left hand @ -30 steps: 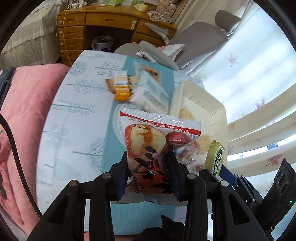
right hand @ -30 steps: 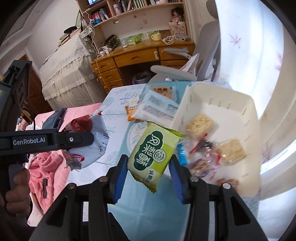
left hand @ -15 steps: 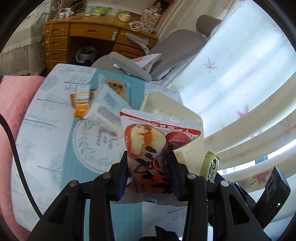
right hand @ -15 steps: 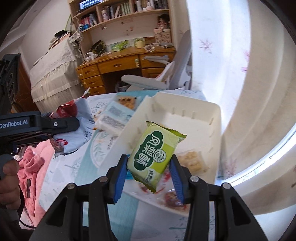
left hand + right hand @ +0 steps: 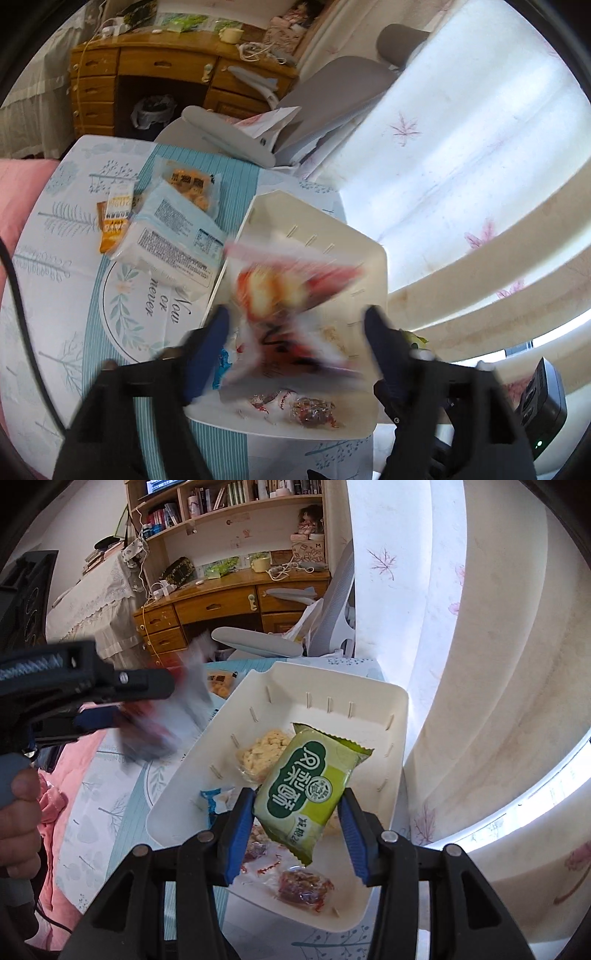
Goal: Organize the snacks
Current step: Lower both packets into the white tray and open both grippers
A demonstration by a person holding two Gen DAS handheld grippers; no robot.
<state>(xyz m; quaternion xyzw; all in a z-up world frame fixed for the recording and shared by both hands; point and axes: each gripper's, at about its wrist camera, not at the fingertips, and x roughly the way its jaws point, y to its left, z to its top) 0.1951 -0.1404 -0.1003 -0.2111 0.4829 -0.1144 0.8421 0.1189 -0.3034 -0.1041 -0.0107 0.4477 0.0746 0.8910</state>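
In the left wrist view my left gripper (image 5: 297, 345) is open, its blue pads wide apart. A red and white snack bag (image 5: 291, 314), blurred by motion, hangs free between them over the white bin (image 5: 376, 280). In the right wrist view my right gripper (image 5: 295, 825) is shut on a green pastry packet (image 5: 308, 788) and holds it tilted above the white bin (image 5: 391, 716). The bin holds a pale rice cake (image 5: 264, 747) and several wrapped sweets (image 5: 303, 886). The left gripper (image 5: 99, 701) and the blurred bag (image 5: 162, 720) show at the left.
On the blue patterned tablecloth (image 5: 74, 258) left of the bin lie a pale blue packet (image 5: 173, 236), an orange bar (image 5: 114, 221) and a clear biscuit pack (image 5: 192, 184). A grey chair (image 5: 258, 122) and a wooden desk (image 5: 166, 77) stand behind. A curtained window is at the right.
My left gripper has opened and let go of the red snack bag, which drops over the bin. My right gripper has moved further over the bin with the green packet.
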